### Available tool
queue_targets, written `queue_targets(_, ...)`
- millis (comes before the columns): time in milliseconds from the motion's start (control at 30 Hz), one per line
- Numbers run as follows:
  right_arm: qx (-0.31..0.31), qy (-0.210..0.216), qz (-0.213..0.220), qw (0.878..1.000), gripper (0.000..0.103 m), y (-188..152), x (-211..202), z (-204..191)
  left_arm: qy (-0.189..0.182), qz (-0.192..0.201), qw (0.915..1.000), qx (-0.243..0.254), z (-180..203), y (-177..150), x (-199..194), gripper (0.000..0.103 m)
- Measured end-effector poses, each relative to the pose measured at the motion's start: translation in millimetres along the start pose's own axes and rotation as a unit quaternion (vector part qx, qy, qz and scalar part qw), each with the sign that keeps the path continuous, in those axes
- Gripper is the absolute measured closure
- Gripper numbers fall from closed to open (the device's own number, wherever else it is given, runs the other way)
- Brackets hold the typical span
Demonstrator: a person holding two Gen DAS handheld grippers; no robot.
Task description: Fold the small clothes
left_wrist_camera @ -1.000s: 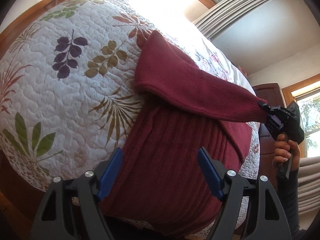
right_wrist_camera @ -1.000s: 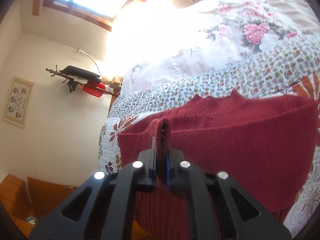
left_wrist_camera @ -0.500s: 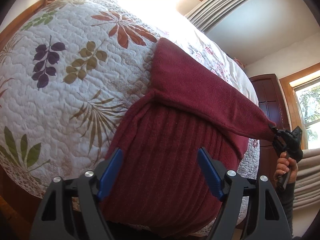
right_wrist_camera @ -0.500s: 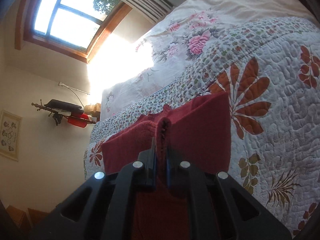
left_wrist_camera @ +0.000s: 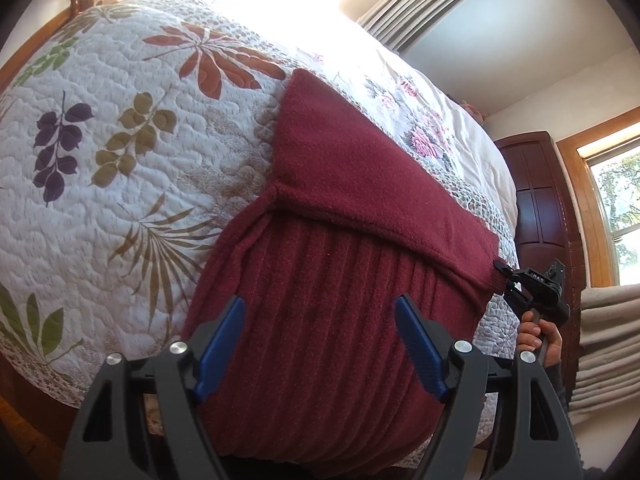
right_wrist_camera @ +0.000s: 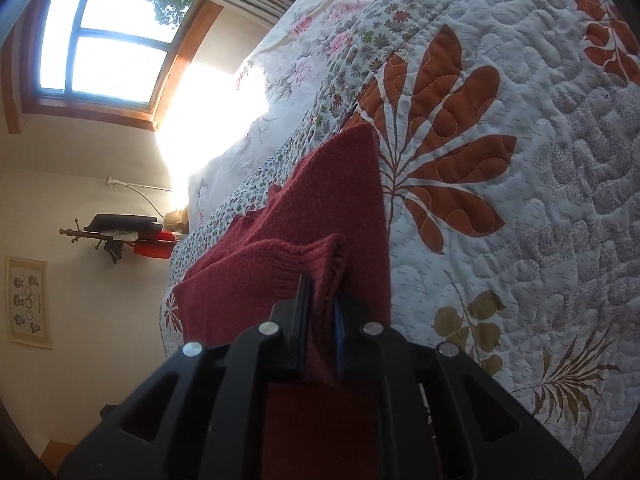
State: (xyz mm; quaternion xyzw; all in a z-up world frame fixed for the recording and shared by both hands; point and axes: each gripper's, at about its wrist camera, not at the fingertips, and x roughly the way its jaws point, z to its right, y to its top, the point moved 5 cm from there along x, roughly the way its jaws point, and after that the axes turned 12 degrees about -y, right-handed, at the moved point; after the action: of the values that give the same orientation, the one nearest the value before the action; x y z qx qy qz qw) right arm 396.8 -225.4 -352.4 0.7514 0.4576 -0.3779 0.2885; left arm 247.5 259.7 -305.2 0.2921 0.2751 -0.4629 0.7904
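A red sweater (left_wrist_camera: 320, 280) lies on a quilted bed (left_wrist_camera: 120, 140), 1 sleeve (left_wrist_camera: 360, 168) drawn across its body. The right gripper (right_wrist_camera: 322, 300) has its jaws clamped on the cuff (right_wrist_camera: 320, 256); the left gripper (left_wrist_camera: 320, 348) hovers with jaws wide, holding nothing. The knit looks soft and probably light, so cuffs, hem and shoulders offer the surest holds.

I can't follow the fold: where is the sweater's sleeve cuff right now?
The ribbed dark-red knit cuff is pinched in the right tongs, drawn across the dark-red knit sweater's body to its right edge, over the leaf-print quilted bedspread.
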Motion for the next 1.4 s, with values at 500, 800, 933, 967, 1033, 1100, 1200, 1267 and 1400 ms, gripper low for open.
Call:
queue_targets(500, -0.008, -0.017, -0.008, 1.0, 0.082, -30.7, -17.7, 16.2, -0.012, -0.004, 0.9999, -0.012, 11.4, -9.1, 9.9, 0.026)
queue_targets(800, -0.065, 0.011, 0.015, 0.998, 0.075, -40.7, -44.2, -17.7, -0.026, 0.029, 0.9958, -0.082, -16.9, -32.1, -18.2, 0.021)
queue_targets(933, -0.07, -0.013, -0.02, 0.997, 0.078, -42.2, -14.9, -5.4, -0.011, 0.026, 0.9945, -0.101, -39.4, -47.8, -21.8, 0.021)
queue_targets(967, -0.066, -0.017, -0.022, 0.997, 0.085, -41.9, -14.0, -0.2, -0.001, 0.028, 0.9943, -0.103, -46.8, -53.7, -25.8, 0.021)
queue_targets(1033, -0.066, -0.016, -0.011, 0.998, 0.079, -45.7, -26.2, 6.0, 0.011, 0.026, 0.9943, -0.102, -61.4, -68.2, -35.6, 0.02)
queue_targets(1100, -0.087, -0.03, 0.01, 0.996, 0.055, -55.8, -44.8, 12.3, 0.022, 0.014, 0.9945, -0.101, -79.0, -88.3, -43.8, 0.017)
queue_targets(1200, -0.103, -0.037, 0.017, 0.994, 0.055, -83.8, -69.2, 31.3, 0.022, -0.016, 0.9951, -0.095, -104.8, -121.2, -45.2, 0.015)
queue_targets(1267, -0.102, -0.05, 0.018, 0.993, 0.055, -109.0, -84.2, 50.4, 0.024, -0.043, 0.9954, -0.082, -120.7, -144.2, -37.6, 0.014)
queue_targets(1400, -0.065, -0.078, 0.02, 0.995, 0.055, -166.8, -107.6, 89.2, 0.017, -0.105, 0.9931, -0.05, -146.5, -182.1, -9.0, 0.014)
